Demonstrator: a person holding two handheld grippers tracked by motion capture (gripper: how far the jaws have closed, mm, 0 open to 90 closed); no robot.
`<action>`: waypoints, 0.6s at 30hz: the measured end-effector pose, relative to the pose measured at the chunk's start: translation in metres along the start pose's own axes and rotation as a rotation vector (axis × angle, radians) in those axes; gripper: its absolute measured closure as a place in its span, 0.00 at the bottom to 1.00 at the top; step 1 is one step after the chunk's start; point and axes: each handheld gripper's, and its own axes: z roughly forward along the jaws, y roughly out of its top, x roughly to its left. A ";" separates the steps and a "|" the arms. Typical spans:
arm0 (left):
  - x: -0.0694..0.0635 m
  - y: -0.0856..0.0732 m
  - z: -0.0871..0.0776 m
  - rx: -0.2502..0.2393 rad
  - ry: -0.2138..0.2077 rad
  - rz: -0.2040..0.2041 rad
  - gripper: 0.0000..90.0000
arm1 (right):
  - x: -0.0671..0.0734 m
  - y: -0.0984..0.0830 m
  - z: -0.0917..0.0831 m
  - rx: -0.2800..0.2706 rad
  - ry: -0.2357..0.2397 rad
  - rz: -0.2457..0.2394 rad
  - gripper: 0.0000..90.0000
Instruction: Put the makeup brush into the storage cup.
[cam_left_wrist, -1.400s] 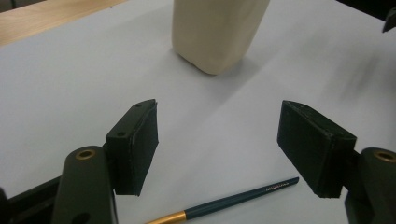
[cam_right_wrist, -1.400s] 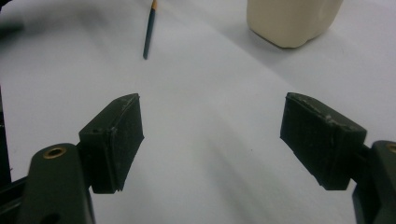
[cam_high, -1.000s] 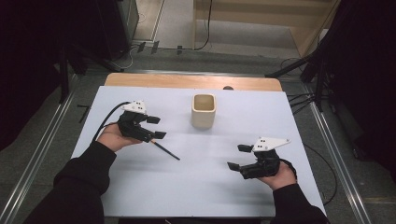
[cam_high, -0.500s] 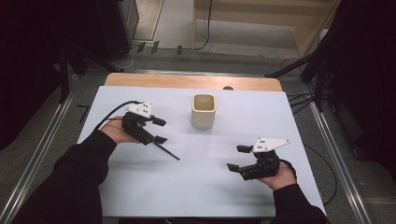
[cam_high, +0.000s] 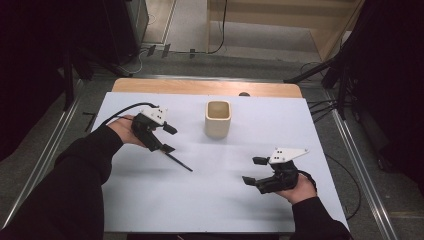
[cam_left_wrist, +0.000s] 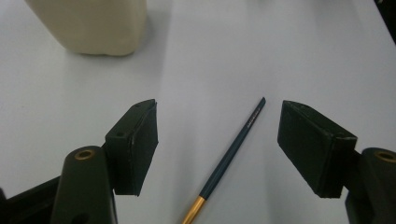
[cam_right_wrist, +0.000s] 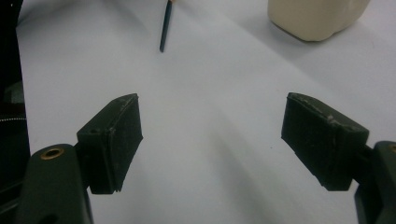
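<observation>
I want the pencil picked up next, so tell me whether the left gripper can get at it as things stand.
Probably yes. The left gripper is open, and the pencil lies flat on the table between its jaws with nothing over it.

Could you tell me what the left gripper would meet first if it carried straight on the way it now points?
Most likely the dark pencil, lying on the table between the open fingers of the left gripper. The cream cup sits farther off, to one side.
</observation>
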 end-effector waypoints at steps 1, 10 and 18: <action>0.000 0.001 0.000 0.021 0.001 0.017 0.33 | 0.000 0.000 0.000 0.002 0.003 -0.001 0.24; 0.000 0.017 -0.007 0.132 -0.011 0.090 0.33 | 0.000 0.000 0.001 0.009 0.006 0.002 0.24; 0.001 0.029 -0.014 0.231 -0.016 0.179 0.32 | 0.000 -0.001 0.002 0.015 0.007 -0.001 0.24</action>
